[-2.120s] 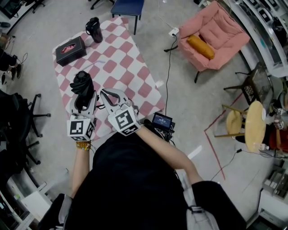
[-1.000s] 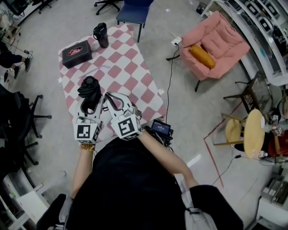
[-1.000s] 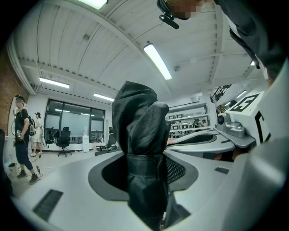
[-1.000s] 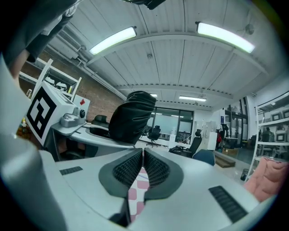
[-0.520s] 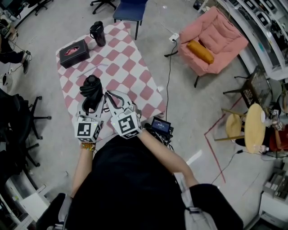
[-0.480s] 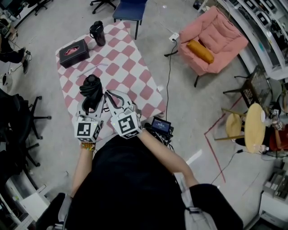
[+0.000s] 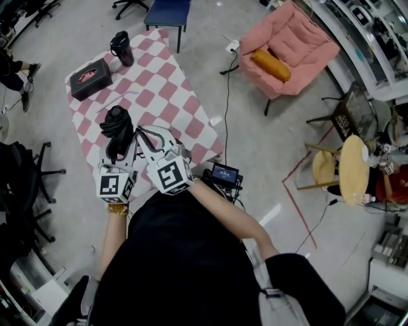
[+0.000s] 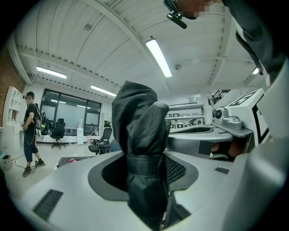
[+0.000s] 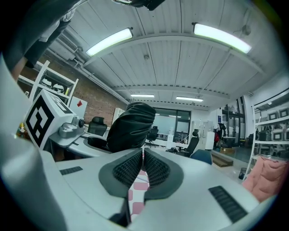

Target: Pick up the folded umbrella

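Observation:
The folded black umbrella (image 7: 116, 128) stands upright between the jaws of my left gripper (image 7: 118, 144), which is shut on its lower part over the near end of the checkered table. In the left gripper view the umbrella (image 8: 140, 144) fills the gap between the pads, its strap band at jaw level. My right gripper (image 7: 146, 135) sits just to the right of it, jaws shut with nothing between them. The right gripper view shows its ribbed pads (image 9: 129, 169) nearly touching, and the umbrella's top (image 9: 131, 126) just left of them.
The table's pink-and-white checkered cloth (image 7: 162, 95) carries a black tissue box (image 7: 87, 77) and a black tumbler (image 7: 122, 48) at the far end. A blue chair (image 7: 167, 9) stands beyond it, a pink armchair (image 7: 290, 48) to the right, a small screen device (image 7: 224, 175) on the floor.
Both grippers stay side by side with the umbrella still in the left one. The head view has shifted a little, so the table sits further left.

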`<state>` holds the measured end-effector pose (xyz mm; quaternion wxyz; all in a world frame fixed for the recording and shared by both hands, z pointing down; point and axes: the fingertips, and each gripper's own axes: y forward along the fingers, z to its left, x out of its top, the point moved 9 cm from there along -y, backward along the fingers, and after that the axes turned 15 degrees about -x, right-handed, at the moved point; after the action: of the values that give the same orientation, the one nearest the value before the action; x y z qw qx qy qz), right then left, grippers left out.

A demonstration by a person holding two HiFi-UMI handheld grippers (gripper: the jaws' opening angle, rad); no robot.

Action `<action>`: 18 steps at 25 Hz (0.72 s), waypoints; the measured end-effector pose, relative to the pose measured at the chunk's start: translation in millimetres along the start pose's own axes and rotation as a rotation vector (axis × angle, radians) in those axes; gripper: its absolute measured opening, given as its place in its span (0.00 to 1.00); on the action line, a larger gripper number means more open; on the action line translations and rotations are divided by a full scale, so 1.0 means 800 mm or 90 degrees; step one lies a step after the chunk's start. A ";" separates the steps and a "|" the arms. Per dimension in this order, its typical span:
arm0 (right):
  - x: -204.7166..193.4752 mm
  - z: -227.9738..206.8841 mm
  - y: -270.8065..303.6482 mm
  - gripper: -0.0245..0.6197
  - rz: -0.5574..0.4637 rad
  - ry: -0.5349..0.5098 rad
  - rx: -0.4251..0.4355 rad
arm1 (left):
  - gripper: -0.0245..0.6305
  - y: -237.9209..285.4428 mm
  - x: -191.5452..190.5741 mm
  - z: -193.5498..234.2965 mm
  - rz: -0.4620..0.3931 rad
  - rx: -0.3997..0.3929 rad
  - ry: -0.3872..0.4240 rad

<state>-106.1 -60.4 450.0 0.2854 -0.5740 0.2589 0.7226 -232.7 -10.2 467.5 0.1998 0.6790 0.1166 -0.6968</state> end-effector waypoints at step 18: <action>0.017 -0.073 -0.010 0.07 -0.033 0.006 0.076 | 0.36 0.042 0.036 -0.048 0.008 0.068 -0.006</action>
<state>-63.0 -93.8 424.0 0.3363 -0.5660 0.2878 0.6955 -183.2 -27.3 440.5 0.1684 0.6864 0.0739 -0.7036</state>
